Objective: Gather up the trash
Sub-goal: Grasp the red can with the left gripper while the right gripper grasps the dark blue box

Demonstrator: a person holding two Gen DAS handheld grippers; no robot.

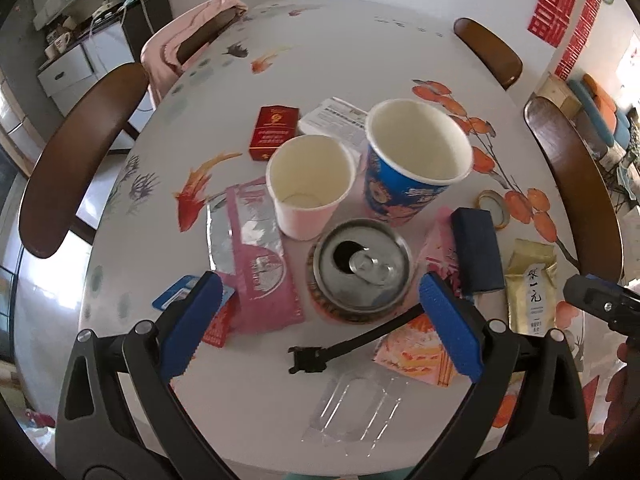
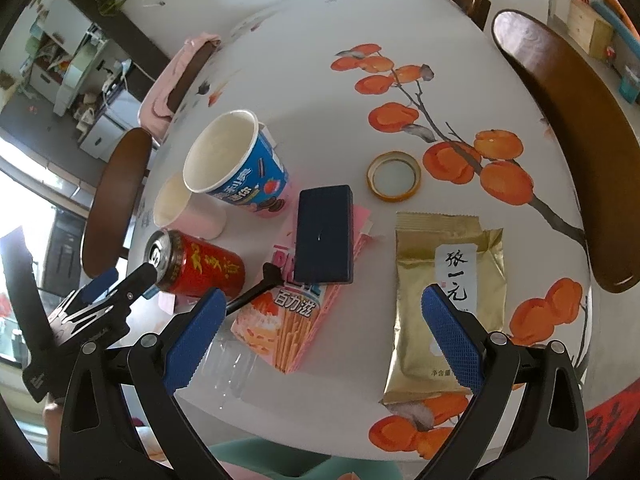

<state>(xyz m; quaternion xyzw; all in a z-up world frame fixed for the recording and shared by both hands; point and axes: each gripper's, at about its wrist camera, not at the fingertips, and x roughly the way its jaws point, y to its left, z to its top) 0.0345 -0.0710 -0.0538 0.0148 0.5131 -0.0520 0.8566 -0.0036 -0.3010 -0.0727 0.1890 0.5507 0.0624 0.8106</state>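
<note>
Left claw (image 1: 320,312): released, jaws spread wide, holding nothing; it hangs over the table (image 1: 360,40) with the can (image 1: 362,270) framed between its blue pads
Right claw (image 2: 320,336): released too, jaws wide and empty; the gold sachet (image 2: 444,312) lies under its right finger, the pink box (image 2: 288,320) just ahead of its left finger
Trash: all of it on the table ahead of the claws; no bin shows in either view
Ahead of left claw: pink cup (image 1: 308,188) and blue cup (image 1: 416,160) upright just past the can, red pack (image 1: 274,132) and a printed leaflet (image 1: 336,118) beyond them, pink wrapper (image 1: 256,256) ahead-left, clear tray (image 1: 356,412) close under the jaws
Ahead of right claw: dark box (image 2: 326,234) resting on the pink box, gold lid (image 2: 394,176) farther out, black strap (image 2: 256,290) running between can and pink box
Risk, can: standing and open-topped; a pad striking its side could tip it into the cups, and any dregs would spill
Risk, cups: light and crowded touching-close; a wide sweep would likely topple them
Risk, sachet: flat and slick, so pads may skate over it
Risk, claws: they work near each other and could collide
Writing: sachet reads 张一元; pink box reads 百力滋; can has yellow characters I cannot make out; blue cup's print is too skewed to read
</note>
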